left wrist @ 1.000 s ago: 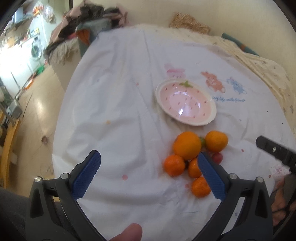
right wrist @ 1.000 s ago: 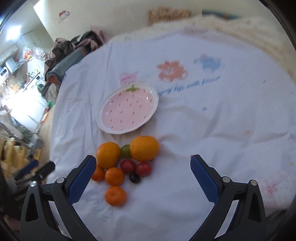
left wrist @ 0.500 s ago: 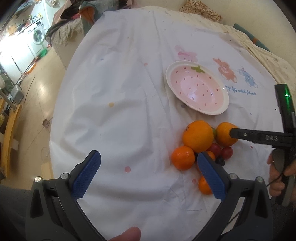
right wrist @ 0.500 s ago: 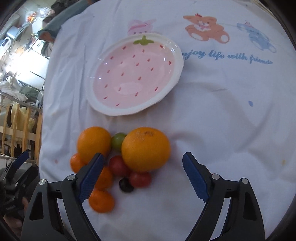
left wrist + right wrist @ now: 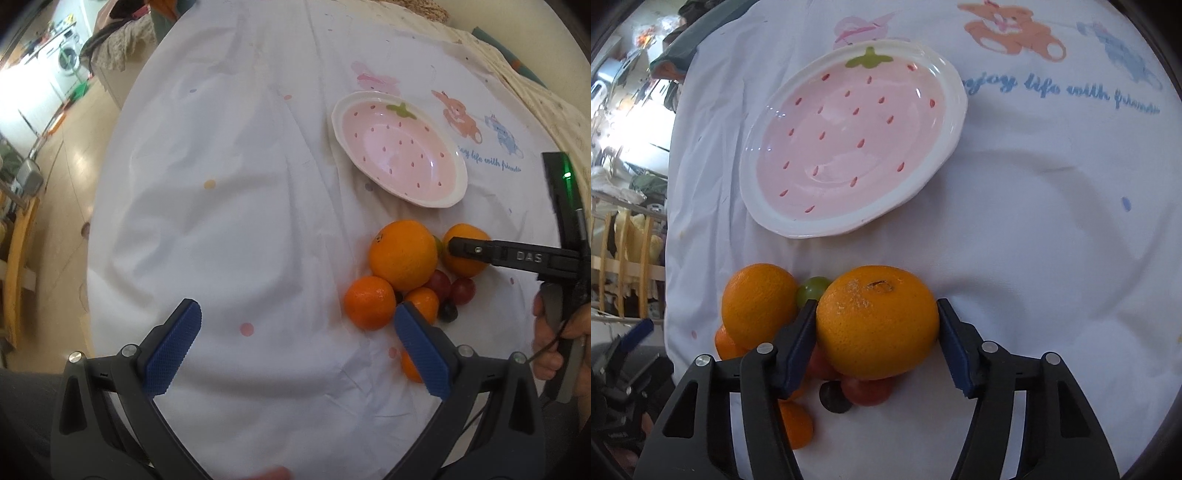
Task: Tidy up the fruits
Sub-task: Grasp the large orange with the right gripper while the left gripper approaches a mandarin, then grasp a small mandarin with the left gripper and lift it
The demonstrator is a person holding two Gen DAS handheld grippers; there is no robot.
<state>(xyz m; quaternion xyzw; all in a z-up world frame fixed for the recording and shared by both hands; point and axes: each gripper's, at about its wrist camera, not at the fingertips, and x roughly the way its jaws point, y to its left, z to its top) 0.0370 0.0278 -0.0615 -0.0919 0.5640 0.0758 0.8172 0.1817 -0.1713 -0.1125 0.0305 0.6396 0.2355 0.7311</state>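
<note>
The right hand-held gripper (image 5: 877, 326) has dropped and now clamps the big orange (image 5: 877, 326) between its pads, while the left hand-held gripper (image 5: 297, 343) hangs open beside the pile.

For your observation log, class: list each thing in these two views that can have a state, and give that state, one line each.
Strawberry plate: empty, flat on the cloth.
Large orange: on the cloth, between the right jaws.
Right gripper: closed on the large orange.
Left gripper: open, holding nothing.
Other fruits: piled together on the cloth, off the plate.
</note>
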